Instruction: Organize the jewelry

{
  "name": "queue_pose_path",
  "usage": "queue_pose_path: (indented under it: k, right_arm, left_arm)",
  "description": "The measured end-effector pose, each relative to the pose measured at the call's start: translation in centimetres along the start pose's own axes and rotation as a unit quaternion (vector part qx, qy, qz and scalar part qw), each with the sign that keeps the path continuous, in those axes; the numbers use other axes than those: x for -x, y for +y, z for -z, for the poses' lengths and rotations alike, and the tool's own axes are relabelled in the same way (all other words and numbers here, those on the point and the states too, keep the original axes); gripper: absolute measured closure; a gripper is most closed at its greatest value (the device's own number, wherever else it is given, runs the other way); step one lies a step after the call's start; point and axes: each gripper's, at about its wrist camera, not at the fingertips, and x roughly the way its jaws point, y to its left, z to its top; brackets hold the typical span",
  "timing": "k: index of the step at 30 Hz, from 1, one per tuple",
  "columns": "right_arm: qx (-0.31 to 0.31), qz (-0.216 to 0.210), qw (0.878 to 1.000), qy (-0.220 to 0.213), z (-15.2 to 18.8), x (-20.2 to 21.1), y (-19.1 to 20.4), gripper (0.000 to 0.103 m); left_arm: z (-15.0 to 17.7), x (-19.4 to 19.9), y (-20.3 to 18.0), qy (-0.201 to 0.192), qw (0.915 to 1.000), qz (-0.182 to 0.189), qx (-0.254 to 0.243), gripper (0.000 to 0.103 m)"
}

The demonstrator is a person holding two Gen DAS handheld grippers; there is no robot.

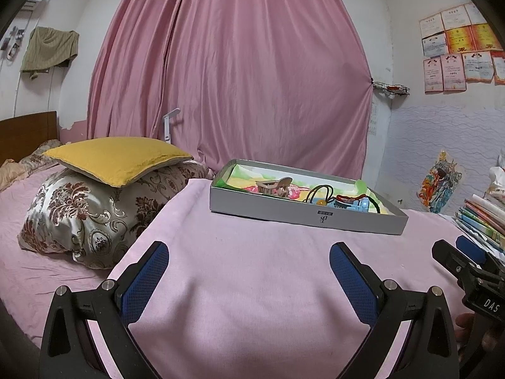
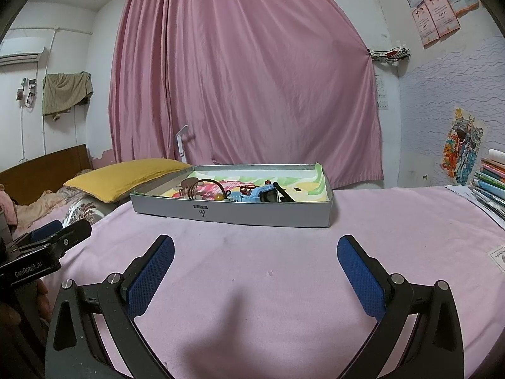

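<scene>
Blue, dimpled rubber pads lined the black arms of the left tongs (image 1: 249, 271), which stood spread wide and empty above the pink cloth (image 1: 252, 284) covering the bench. The right tongs (image 2: 255, 268) matched them, their pads (image 2: 151, 278) parted just as far with nothing between. Each pair showed at the edge of the other's view, held side by side and well short of the box.

Farther back on the soft, slightly creased cloth sat a shallow grey cardboard box (image 2: 233, 213), long and rectangular, open at the top, with a small dark logo on its near wall. Its floor was lined with bright printed paper in green, yellow and pink. Inside lay the jewelry and hair things in a loose jumble: a tan claw clip (image 1: 274, 186) toward the left end, thin dark elastic loops with an amber bead (image 1: 320, 202), a light blue plastic clip (image 2: 252, 194), and a dark comb-like piece (image 2: 284, 196) beside it.

Left of the bench, a mustard cushion (image 1: 116, 158) rested on a glossy floral pillow (image 1: 82, 211). Stacked books (image 2: 492, 177) stood at the right, and a pink pleated curtain (image 2: 252, 79) hung behind.
</scene>
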Motion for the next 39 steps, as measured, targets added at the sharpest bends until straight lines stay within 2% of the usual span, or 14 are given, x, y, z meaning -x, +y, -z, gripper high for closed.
queue_pose_path:
  k: [39]
  right_arm:
    - [0.001,-0.001,1.000,0.002,-0.05,-0.13,0.20,0.002]
  left_arm:
    - [0.14,-0.03,0.22,0.005,1.0000,0.000,0.004,0.001]
